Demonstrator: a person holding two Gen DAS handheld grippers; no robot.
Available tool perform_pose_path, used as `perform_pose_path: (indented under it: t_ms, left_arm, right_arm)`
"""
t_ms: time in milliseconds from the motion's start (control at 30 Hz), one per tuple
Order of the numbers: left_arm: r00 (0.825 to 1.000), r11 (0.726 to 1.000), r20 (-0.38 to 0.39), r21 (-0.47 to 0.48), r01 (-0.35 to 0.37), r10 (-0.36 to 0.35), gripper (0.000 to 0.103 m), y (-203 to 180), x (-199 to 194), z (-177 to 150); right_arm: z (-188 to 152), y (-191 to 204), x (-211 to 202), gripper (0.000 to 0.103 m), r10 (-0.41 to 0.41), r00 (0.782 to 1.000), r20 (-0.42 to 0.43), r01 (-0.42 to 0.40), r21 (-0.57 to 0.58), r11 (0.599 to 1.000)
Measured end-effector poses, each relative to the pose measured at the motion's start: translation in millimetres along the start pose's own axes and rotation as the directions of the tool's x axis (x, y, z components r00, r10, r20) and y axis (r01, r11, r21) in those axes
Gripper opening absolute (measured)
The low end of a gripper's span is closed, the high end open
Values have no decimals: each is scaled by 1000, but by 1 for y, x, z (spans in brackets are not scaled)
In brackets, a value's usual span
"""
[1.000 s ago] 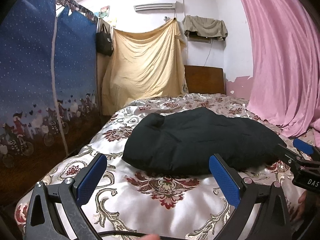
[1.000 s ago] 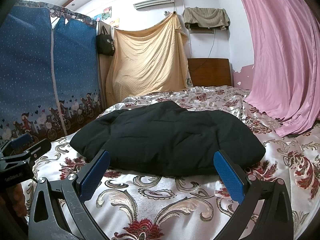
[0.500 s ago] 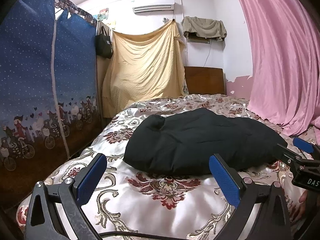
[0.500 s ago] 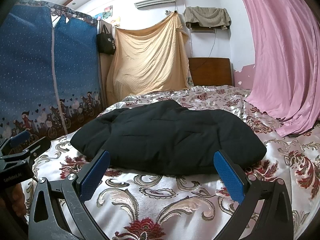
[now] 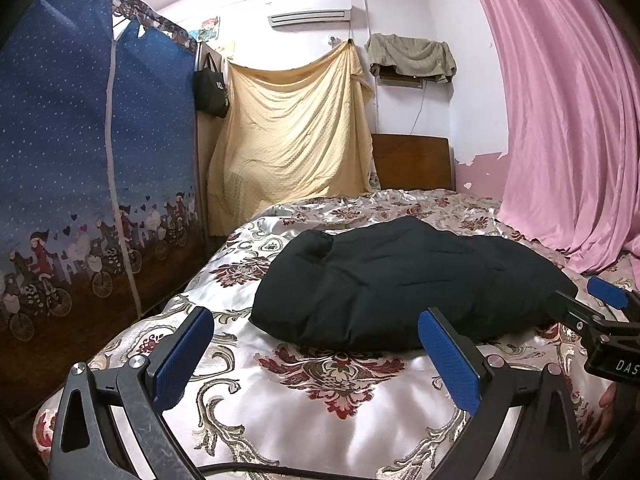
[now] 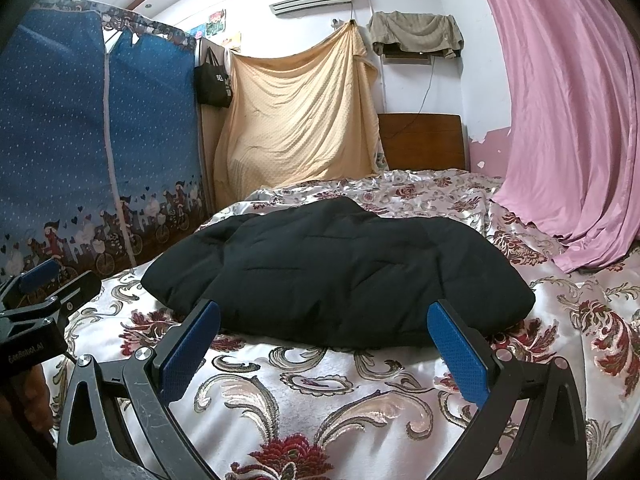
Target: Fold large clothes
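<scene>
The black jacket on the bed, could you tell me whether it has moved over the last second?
No. The black jacket lies in the same spot on the floral bedspread, its near edge just beyond the same red flower motif.

The jacket (image 6: 332, 272) lies across the middle of the bed (image 6: 304, 412) — the headboard (image 6: 422, 142) behind it, the wardrobe (image 6: 92, 140) along the bed's left side, the curtain (image 6: 568, 120) on its right. Both grippers (left gripper (image 5: 316, 354), right gripper (image 6: 324, 346)) hang before the jacket's near edge, jaws spread, touching nothing.
</scene>
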State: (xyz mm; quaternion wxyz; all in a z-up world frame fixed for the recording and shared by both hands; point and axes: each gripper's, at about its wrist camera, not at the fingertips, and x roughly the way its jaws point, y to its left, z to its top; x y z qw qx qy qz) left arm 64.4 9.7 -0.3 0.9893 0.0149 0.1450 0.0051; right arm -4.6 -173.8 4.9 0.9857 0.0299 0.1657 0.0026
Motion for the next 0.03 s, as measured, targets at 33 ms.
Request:
perform_pose_path:
  t_ms: [33]
  left_arm:
    - [1000,1000,-2,0,1,-1,103,1,0,0]
  right_arm:
    - [0,0,0,102,1,1000,-1,-1,0,1000]
